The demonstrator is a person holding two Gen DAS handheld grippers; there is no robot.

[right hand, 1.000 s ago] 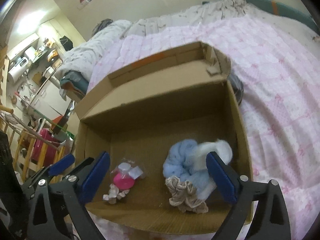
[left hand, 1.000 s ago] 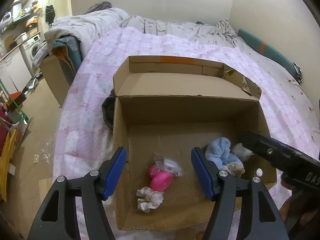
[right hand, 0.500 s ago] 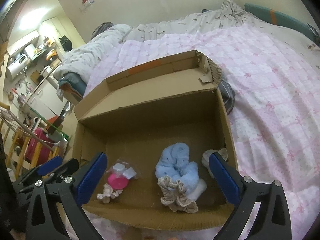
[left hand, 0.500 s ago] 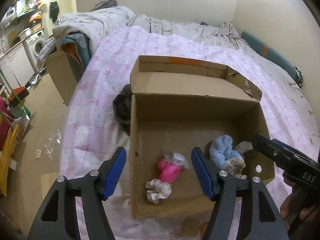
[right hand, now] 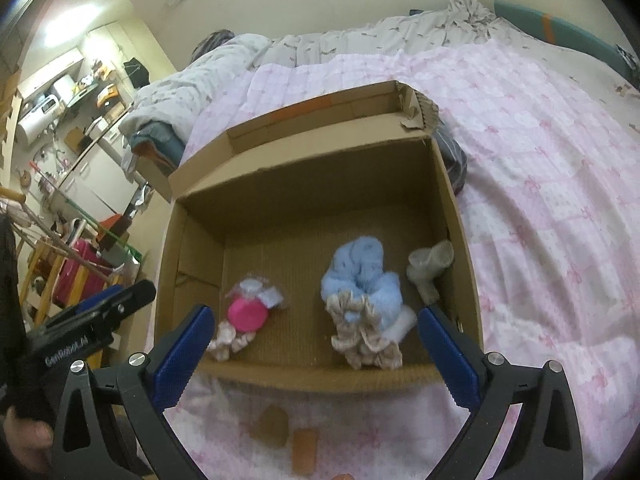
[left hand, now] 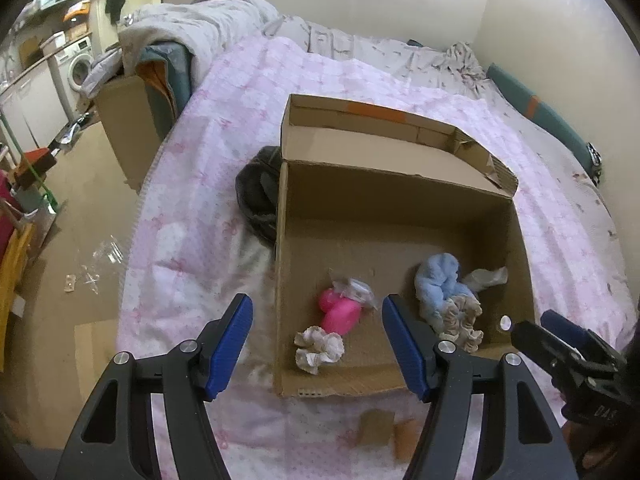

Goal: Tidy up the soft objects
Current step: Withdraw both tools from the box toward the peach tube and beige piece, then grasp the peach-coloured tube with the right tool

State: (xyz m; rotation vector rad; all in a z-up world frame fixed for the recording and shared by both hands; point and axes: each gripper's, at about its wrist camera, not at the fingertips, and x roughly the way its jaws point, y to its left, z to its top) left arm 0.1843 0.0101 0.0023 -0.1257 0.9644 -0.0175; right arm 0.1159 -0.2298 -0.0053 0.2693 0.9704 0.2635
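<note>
An open cardboard box [left hand: 400,208] [right hand: 316,184] sits on a pink bedspread. Inside lie a pink object [left hand: 340,314] [right hand: 246,314] with a clear plastic packet, a cream scrunchie [left hand: 318,346] [right hand: 228,340], a light blue fluffy scrunchie [left hand: 438,286] [right hand: 362,276], a beige frilled scrunchie [left hand: 460,318] [right hand: 362,342] and a grey-white sock [left hand: 486,278] [right hand: 430,270]. My left gripper [left hand: 316,344] is open and empty, above the box's near left corner. My right gripper [right hand: 312,356] is open and empty, above the box's near wall; it also shows in the left wrist view [left hand: 568,352].
A dark garment [left hand: 258,192] lies on the bed against the box's left wall. Two small brown cardboard scraps [left hand: 386,430] [right hand: 284,434] lie on the bedspread in front of the box. A rumpled duvet [left hand: 192,36] is piled at the bed's far left. Cluttered floor lies left.
Both grippers have pulled back and up from the box, so it looks smaller and its near wall now shows. Both stay open. The sock lies clear of the blue scrunchie.
</note>
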